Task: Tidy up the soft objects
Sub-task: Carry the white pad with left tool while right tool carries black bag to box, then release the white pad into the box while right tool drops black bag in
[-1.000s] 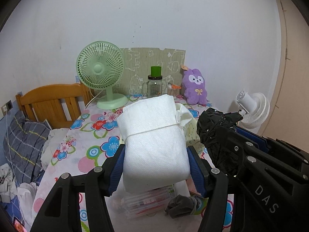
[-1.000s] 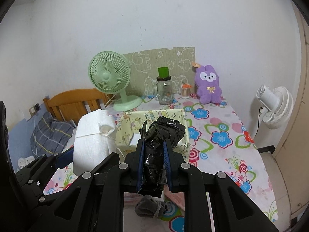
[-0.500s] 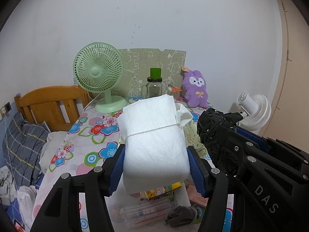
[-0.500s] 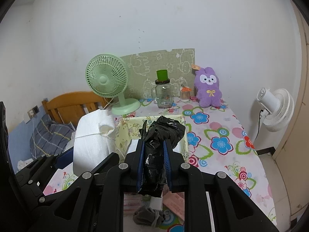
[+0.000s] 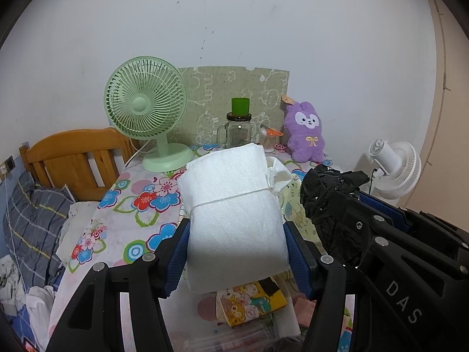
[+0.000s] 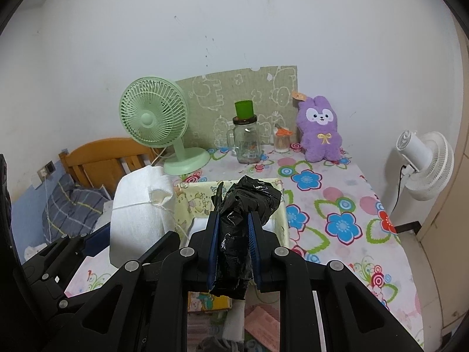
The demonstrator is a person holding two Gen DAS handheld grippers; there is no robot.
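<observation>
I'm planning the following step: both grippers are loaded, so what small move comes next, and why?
Probably carry both forward and lower them over the yellow fabric bin: the left gripper clamps the white roll, the right gripper the black bag bundle, just short of it.

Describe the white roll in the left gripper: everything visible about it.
The white roll is a soft bundle of dimpled, cloth-like or paper-like sheet, wound into a fat cylinder and tied round with a thin white string. A loose folded end sticks out at its upper right. It is held above the flowered table, tilted away from the camera, squeezed at its lower sides between the blue pads of the left gripper. Nothing else visibly touches it; the black bundle sits just right of it.
</observation>
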